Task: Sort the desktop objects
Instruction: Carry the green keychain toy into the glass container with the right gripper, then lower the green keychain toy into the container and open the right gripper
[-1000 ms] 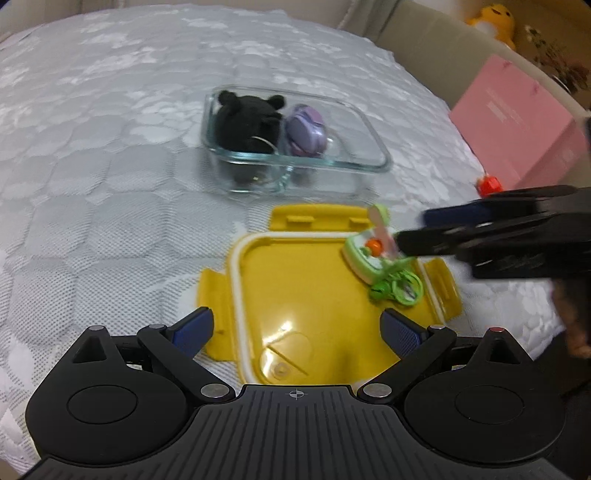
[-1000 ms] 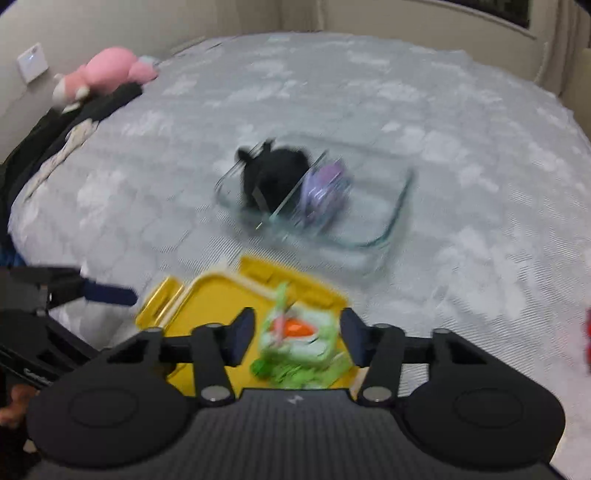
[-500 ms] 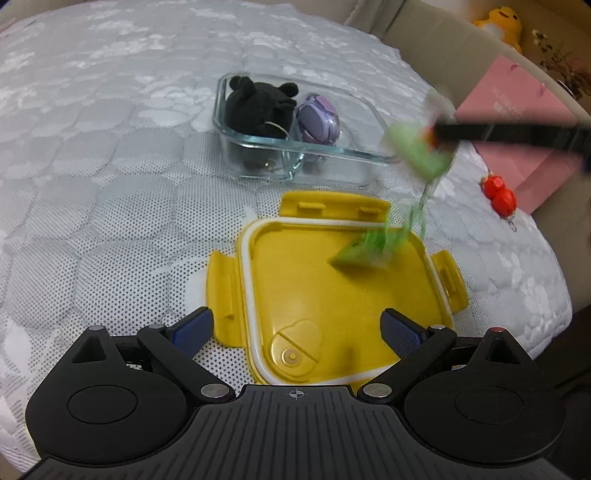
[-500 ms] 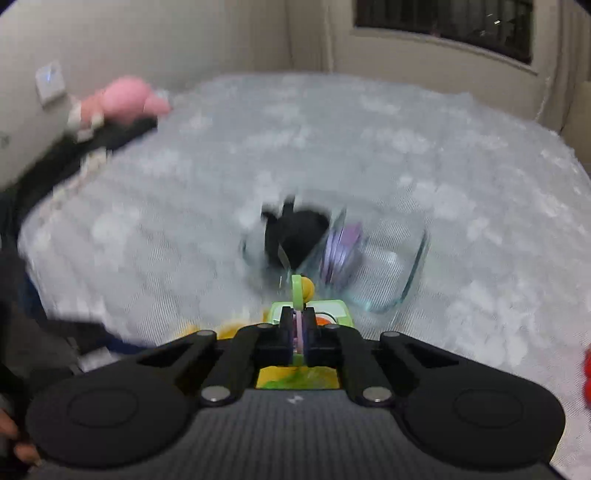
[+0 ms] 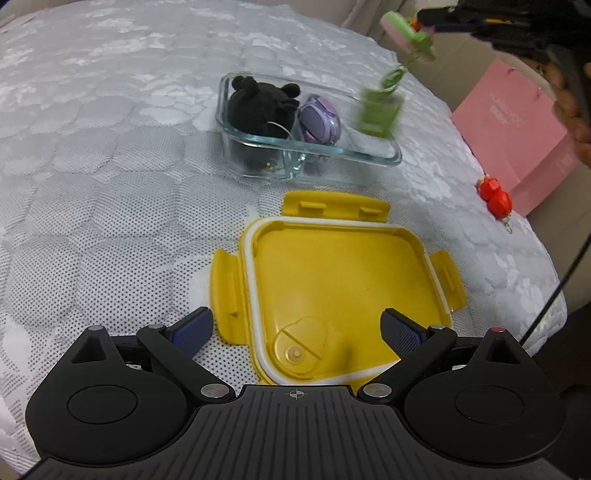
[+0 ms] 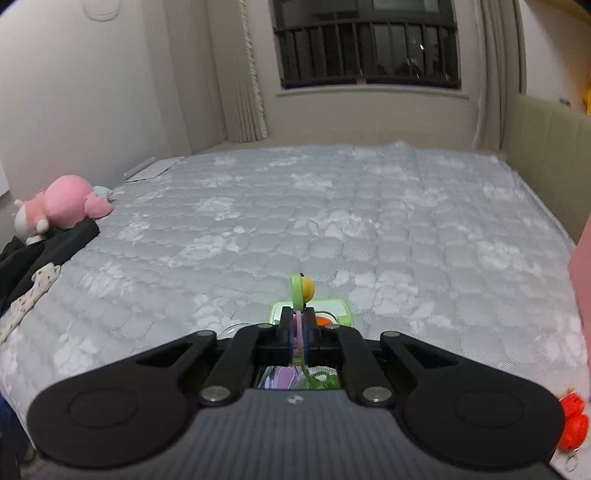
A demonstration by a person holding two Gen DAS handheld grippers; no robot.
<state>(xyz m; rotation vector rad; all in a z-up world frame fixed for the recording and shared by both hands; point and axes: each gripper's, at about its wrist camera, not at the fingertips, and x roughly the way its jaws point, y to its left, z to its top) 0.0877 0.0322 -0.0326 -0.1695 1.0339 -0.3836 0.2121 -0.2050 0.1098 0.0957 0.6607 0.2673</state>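
My right gripper [image 6: 298,325] is shut on a green keychain toy [image 6: 308,308] and holds it high in the air. In the left wrist view the toy [image 5: 406,27] hangs above the right end of a clear glass container [image 5: 384,153], with its green tag [image 5: 378,109] dangling and blurred. The container holds a black plush [image 5: 260,105] and a purple item [image 5: 319,122]. A yellow lid [image 5: 343,291] lies bare on the bed in front of my open, empty left gripper [image 5: 297,328].
A red charm [image 5: 495,197] lies near the bed's right edge, next to a pink bag [image 5: 517,136]. A pink plush [image 6: 62,206] and dark clothes [image 6: 44,254] lie at the bed's left side. The quilted grey bedspread [image 6: 332,221] stretches to the wall.
My right gripper closed on the green toy, lifted it off the yellow lid and carried it up and back over the glass container. My left gripper stayed open.
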